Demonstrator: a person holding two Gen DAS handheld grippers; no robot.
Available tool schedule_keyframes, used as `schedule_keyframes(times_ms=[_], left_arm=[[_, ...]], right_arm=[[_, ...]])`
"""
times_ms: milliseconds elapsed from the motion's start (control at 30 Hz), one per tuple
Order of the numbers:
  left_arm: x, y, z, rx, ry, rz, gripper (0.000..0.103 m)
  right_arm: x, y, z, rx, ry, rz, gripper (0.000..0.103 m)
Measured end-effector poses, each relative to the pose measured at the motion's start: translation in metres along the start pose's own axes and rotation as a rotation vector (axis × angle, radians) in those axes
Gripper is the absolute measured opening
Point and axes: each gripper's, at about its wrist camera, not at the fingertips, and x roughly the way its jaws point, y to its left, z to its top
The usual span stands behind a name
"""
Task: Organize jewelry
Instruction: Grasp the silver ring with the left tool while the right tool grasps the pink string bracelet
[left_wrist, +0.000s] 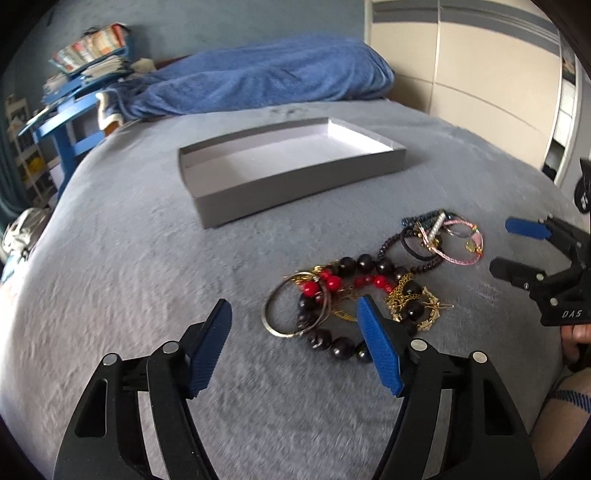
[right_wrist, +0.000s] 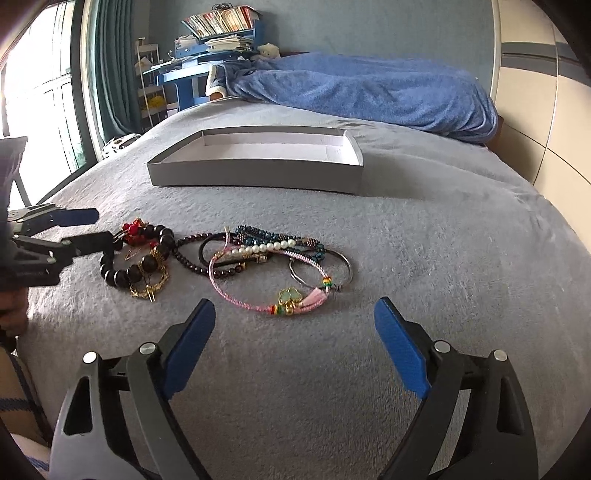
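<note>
A heap of jewelry lies on the grey bedspread: a black bead necklace (left_wrist: 334, 341) with red beads (left_wrist: 328, 283), a metal bangle (left_wrist: 275, 317), gold chains (left_wrist: 424, 306), a pink cord bracelet (right_wrist: 258, 301), a pearl strand (right_wrist: 264, 246). An empty grey box (left_wrist: 295, 184) sits beyond it, also in the right wrist view (right_wrist: 255, 177). My left gripper (left_wrist: 295, 314) is open just above the bangle side of the heap. My right gripper (right_wrist: 295, 314) is open and empty, hovering near the pink bracelet.
A blue blanket (right_wrist: 369, 92) lies bunched at the bed's far end. A blue desk with books (right_wrist: 218, 33) and a window with curtains (right_wrist: 114, 66) stand at the left. A cream wardrobe (left_wrist: 461, 66) is on the right.
</note>
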Motion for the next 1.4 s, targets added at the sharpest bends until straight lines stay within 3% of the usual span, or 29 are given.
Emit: schedule_keyframes(times_ms=[233,333,400,500,600,900,1133,1400], left_arm=[[0.014,0.006,0.006,-0.017,0.045,-0.007,0.07],[0.014,0.01,0.006,-0.018,0.049,-0.028,0.049],[0.013,0.011,0.006,-0.014,0.044,-0.053,0.025],[0.007,0.009,0.005,0.002,0.018,-0.07,0.009],[0.0,0.012,0.004,-0.006,-0.012,-0.076,0.007],[-0.015,0.039,0.0,-0.068,-0.056,-0.032,0.005],[-0.001,0.053,-0.007,-0.111,0.007,-0.013,0.006],[0.004,0.064,-0.004,-0.143,0.012,-0.03,0.004]], right_arm=[[0.005,0.004,0.006,-0.012,0.014,0.02,0.079],[0.004,0.003,0.007,-0.007,0.006,0.024,0.075],[0.005,0.002,0.008,0.001,0.006,0.025,0.071],[0.005,0.002,0.009,0.009,0.003,0.026,0.064],[0.005,0.002,0.01,0.006,0.004,0.027,0.057],[0.003,0.008,0.023,0.025,-0.021,0.06,0.057],[0.015,0.009,0.028,0.011,0.024,0.047,0.057],[0.017,0.012,0.018,-0.001,0.052,0.116,0.057]])
